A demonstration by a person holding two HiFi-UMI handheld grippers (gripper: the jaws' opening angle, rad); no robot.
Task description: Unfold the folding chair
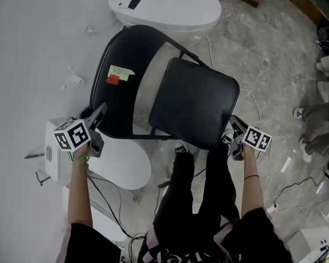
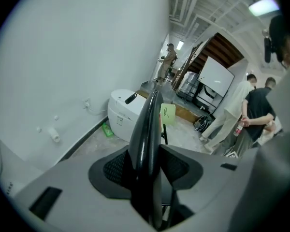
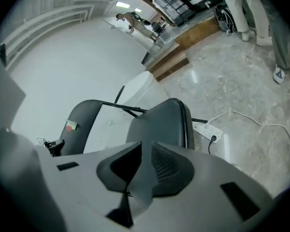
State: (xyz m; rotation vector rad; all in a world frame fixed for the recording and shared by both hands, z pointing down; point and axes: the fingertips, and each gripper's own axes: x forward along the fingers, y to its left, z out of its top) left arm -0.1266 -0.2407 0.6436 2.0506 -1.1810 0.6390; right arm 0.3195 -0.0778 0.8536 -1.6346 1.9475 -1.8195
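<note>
Black folding chair point(image 1: 118, 113) nearly unfolded: right gripper point(image 1: 231, 127) pinches seat point(image 1: 194, 103) front corner, likely for push-down; left gripper point(image 1: 101, 110) jaws wide, loosely straddling backrest point(image 1: 126, 51) edge.

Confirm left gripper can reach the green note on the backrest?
Probably yes. The left gripper straddles the backrest edge with its jaws open, and the green note lies uncovered further along the same panel.

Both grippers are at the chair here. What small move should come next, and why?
Probably close the left gripper on the backrest edge. That edge stands between its jaws, but they look slack around it, while the right gripper clamps the seat edge. With the seat angled off the backrest, a firm hold on the back should steady the frame for swinging the seat down.
</note>
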